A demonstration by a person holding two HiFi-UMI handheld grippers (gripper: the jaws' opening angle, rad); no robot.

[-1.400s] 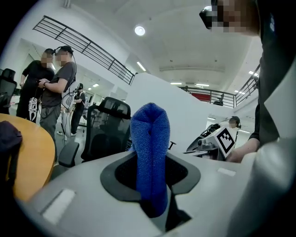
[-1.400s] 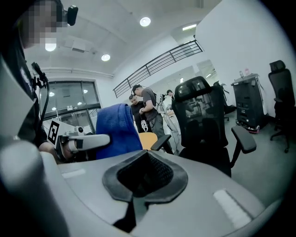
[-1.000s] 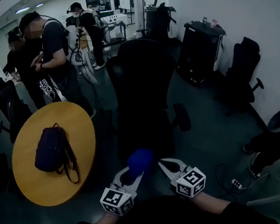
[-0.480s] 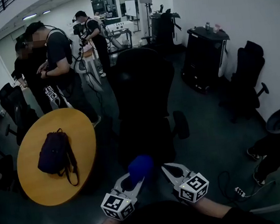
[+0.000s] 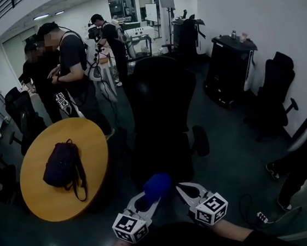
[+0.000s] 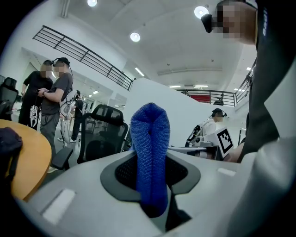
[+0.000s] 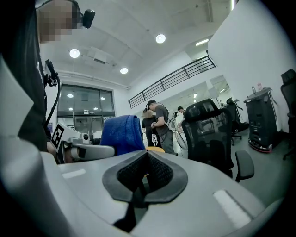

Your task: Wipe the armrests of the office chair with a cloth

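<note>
Holding, L: L gripper [image 6: 150,185] jaws closed onto blue cloth [image 6: 149,139]. Cloth is folded and stands up betw. the pads; bunched top pokes out past the tips.
R gripper [image 7: 138,187]: jaws together, pads meeting, nothing betw. them. Empty.
Gripper pos.: both low at 6 o'clock in head view, side by side, tips aimed toward 12. Cloth is near the R tips; contact can't be told.
Office chair [image 5: 160,108]: black, at 12 o'clock of both grippers, apart from them.
Armrest [image 5: 200,140]: one pad shows clearly, approx 1 o'clock from the cloth. Its long axis runs roughly 12–6.
Other armrest: expected at approx 11 o'clock side; too dark to make out.
Nearer hand: R gripper is closer to the visible pad, but the cloth sits in L.
Stage (judged): approach only, no wiping begun.
Next move (judged): L carries cloth fwd and across to 1 o'clock, lays it along the pad's long axis, strokes 12–6.
Surroundings: round table [image 5: 38,201] w/ backpack [image 5: 62,164] at 9–10 o'clock; people [image 5: 72,63] at 11, well apart.
</note>
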